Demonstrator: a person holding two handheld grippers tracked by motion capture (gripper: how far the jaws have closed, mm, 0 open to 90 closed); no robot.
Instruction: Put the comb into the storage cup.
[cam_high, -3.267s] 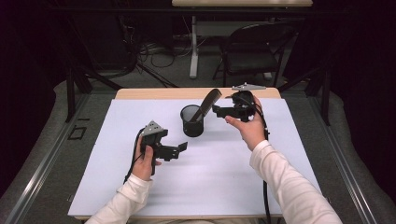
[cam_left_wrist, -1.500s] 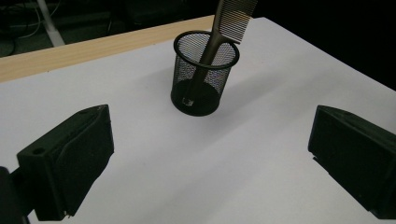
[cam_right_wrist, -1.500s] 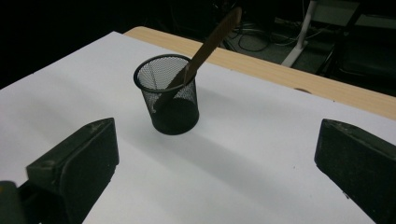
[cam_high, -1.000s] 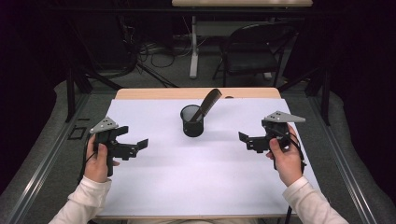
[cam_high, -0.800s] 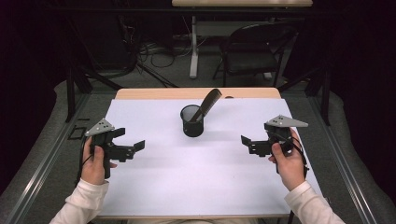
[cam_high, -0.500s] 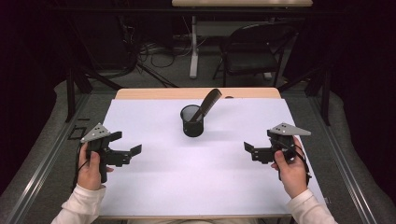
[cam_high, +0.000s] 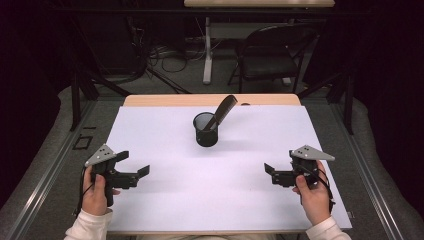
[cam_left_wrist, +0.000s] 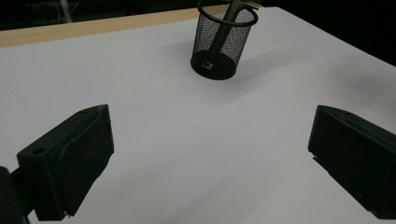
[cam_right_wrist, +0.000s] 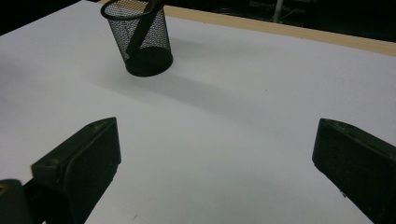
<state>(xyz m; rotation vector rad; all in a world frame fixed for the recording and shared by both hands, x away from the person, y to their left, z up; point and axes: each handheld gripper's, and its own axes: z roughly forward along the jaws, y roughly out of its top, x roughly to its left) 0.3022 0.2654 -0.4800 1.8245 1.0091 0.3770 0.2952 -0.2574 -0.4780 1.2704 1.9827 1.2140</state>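
A black mesh cup (cam_high: 205, 131) stands at the middle back of the white table (cam_high: 150, 125). A long dark flat tool (cam_high: 223, 110) leans out of the cup to the right. Near the front left edge, my left gripper (cam_high: 133, 164) is held open, well short of the cup. My right gripper (cam_high: 278, 164) is open near the front right, also far from the cup. In the left gripper view the cup (cam_left_wrist: 224, 43) is ahead of the spread left gripper (cam_left_wrist: 210, 158). In the right gripper view the cup (cam_right_wrist: 140, 41) is up left of the right gripper (cam_right_wrist: 215, 163). Nothing sits between either pair of jaws.
A strip of bare wood (cam_high: 165, 100) shows along the table's far edge. Behind the table are a black folding chair (cam_high: 272, 55), cables on the floor (cam_high: 165, 55) and a white table leg (cam_high: 207, 50). Dark frame bars (cam_high: 75, 95) stand at the left.
The right gripper, earlier up at the tool in the cup, has let go and drawn back. Both grippers have moved outward and toward the near edge. The cup and tool stay put.
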